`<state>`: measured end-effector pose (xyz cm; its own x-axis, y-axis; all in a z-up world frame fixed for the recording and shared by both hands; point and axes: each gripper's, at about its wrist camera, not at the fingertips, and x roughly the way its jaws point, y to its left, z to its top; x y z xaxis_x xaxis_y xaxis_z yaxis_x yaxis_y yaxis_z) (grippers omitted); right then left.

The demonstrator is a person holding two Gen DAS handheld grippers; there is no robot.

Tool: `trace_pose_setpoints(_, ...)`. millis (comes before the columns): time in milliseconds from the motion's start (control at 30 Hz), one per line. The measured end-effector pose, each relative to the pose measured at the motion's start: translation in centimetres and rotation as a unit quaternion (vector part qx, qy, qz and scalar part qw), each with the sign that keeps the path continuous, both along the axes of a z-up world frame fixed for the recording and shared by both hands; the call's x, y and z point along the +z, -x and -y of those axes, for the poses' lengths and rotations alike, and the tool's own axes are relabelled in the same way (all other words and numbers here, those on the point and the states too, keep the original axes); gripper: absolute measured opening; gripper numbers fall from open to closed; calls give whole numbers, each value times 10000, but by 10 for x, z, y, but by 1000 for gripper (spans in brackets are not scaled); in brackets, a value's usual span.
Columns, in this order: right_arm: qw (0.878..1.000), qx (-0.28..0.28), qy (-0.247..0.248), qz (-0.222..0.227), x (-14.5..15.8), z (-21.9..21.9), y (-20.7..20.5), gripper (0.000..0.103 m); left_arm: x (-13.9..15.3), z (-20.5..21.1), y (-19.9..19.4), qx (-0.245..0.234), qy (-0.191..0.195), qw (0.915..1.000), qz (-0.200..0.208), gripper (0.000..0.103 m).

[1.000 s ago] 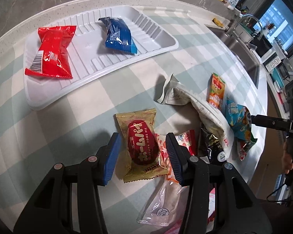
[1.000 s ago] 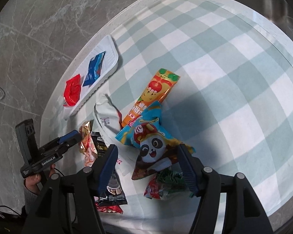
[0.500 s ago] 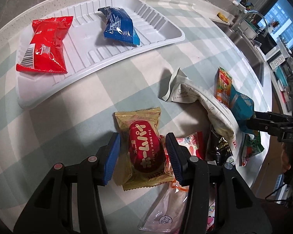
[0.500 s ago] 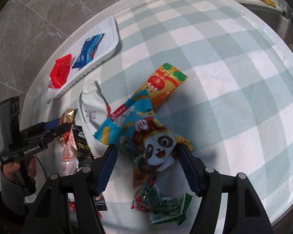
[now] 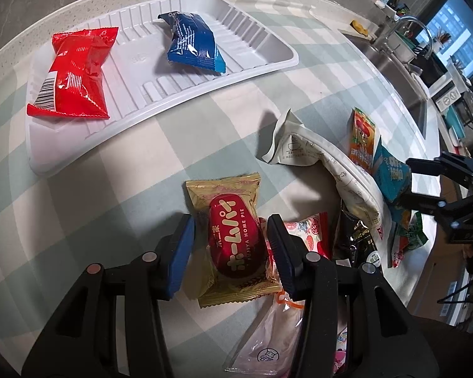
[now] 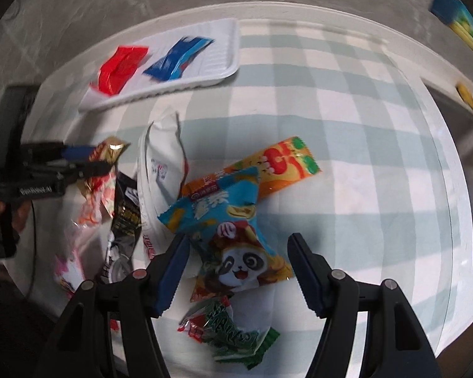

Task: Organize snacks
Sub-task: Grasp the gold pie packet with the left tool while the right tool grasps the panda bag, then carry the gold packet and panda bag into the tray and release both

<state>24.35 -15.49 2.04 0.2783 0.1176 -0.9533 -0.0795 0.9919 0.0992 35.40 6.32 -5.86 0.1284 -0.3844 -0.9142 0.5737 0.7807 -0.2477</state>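
My left tongs (image 5: 230, 249) still straddle the gold pie packet (image 5: 233, 239) on the desk (image 5: 78, 220), jaws apart, unchanged. My right tongs (image 6: 236, 271) have rolled since a second ago, still apart around the panda snack bag (image 6: 233, 236) beside the pile.

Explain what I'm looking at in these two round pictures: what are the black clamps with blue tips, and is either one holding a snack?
No robot arm here: a person holds a two-finger gripper in each hand, each carrying a fisheye camera that looks along its fingers. The left gripper straddles a gold Home Pie packet lying on the checked tablecloth; its fingers stand apart from the packet, so nothing is held. The right gripper hovers, fingers apart, over a blue panda snack bag, also not gripped. Further back, a white tray holds a red packet and a blue packet. The other snacks lie loose in a pile.
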Motion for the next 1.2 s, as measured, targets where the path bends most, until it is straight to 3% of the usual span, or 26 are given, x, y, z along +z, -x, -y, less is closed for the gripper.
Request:
trace_pose_setpoints(133, 9998, 111, 4, -151, -12, -3, 0, 55, 0, 1, 3, -53, -54, 10000, 60, 45)
trace_pose_setpoints(300, 9993, 6, -360, -121, -14, 5, 7, 42, 0, -2, 4, -3, -20, 9999, 123, 32)
trace_pose_setpoints(500, 9941, -408, -1000, -78, -7, 28, 15, 40, 1, -9, 2, 44, 196, 9998, 35, 30)
trace_pose_setpoints(833, 9718, -809, -2208, 196, 25, 40, 15, 39, 28, -34, -5, 261, 641, 9976, 34, 30)
trace_pose_setpoints(1033, 9656, -666, -2489, 339, 40, 28, -20, 39, 50, -45, -25, 490, 965, 9941, 72, 30)
trace_pose_setpoints(1200, 9664, -451, -2495, 428, 50, 18, -55, 39, 64, -46, -45, 521, 977, 9936, 223, 30)
